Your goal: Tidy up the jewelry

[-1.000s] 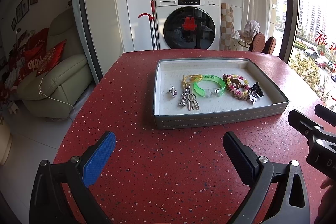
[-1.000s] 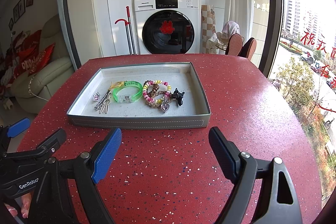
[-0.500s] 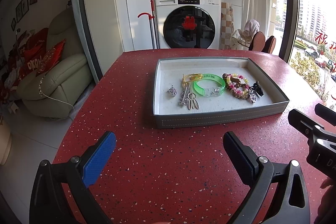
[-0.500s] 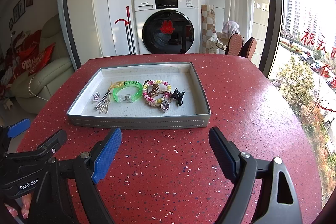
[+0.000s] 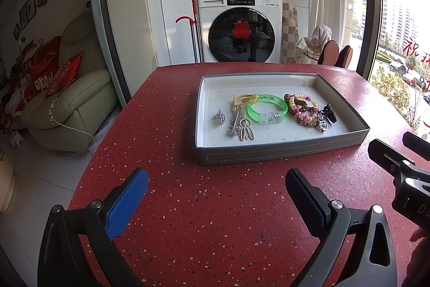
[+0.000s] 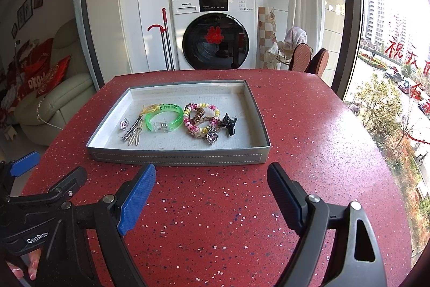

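Comparing with a second ago, nothing has shifted: the left tool [image 5: 216, 183] and right tool [image 6: 211, 179] hover over the red tabletop [image 6: 309, 125], both spread wide and holding nothing. All the jewelry lies in the tray [image 6: 177, 156]: green bangle [image 6: 162, 117], beaded bracelets [image 6: 200, 116], black clip [image 6: 228, 123], silver charms [image 6: 131, 129]. This fits either sorting done or yet to come.
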`<state>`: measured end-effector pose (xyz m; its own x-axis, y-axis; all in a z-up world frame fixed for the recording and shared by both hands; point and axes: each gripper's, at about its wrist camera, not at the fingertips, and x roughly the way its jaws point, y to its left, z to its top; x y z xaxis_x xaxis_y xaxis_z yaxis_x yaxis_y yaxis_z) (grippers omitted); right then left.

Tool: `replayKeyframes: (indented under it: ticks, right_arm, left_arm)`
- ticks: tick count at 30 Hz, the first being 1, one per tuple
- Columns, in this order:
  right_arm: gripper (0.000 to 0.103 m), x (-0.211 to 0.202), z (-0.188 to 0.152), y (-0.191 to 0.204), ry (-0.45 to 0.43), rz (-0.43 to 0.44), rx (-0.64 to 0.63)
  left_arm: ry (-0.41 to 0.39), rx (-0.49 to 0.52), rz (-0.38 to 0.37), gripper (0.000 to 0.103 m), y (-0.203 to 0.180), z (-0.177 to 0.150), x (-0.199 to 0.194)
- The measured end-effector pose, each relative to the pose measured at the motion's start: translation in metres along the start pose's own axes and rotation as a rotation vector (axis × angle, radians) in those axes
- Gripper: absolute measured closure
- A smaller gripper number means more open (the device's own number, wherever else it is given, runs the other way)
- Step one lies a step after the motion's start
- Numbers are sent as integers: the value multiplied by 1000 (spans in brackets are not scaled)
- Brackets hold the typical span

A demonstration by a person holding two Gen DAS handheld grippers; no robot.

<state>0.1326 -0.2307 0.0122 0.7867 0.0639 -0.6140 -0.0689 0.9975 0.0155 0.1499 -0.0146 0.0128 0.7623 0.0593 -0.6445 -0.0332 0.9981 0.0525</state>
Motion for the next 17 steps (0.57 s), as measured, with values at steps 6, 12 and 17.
replayKeyframes:
  ticks: [6, 12, 17]
  right_arm:
    - [16, 0, 0, 0, 1, 2, 1]
    - [16, 0, 0, 2, 3, 3, 2]
    - [16, 0, -1, 2, 3, 3, 1]
  left_arm:
    - [3, -2, -7, 0, 0, 0, 1]
    - [3, 0, -6, 0, 0, -1, 1]
    - [6, 3, -7, 0, 0, 0, 1]
